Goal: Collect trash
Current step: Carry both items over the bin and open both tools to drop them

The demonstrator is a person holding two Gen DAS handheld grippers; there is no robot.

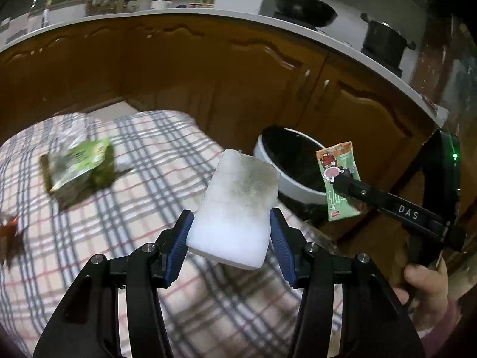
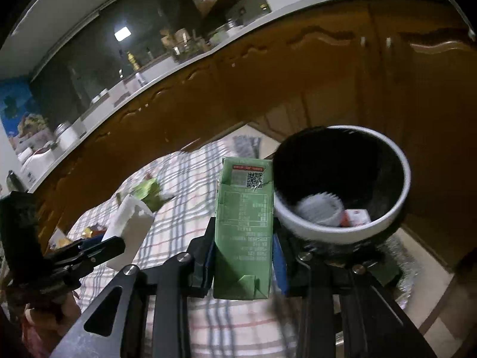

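The left gripper (image 1: 232, 229) clamps a white foam block (image 1: 238, 203) above the plaid-clothed bench (image 1: 143, 155), near the white-rimmed black bin (image 1: 286, 164).

Glossy wood cabinets (image 1: 184, 68); matt white foam block (image 1: 238, 205); checked cloth (image 1: 149, 155).

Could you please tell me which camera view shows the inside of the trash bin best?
The right wrist view: it looks down into the trash bin, showing a white ribbed cup and a small box inside. The left wrist view shows only its white rim and dark interior.
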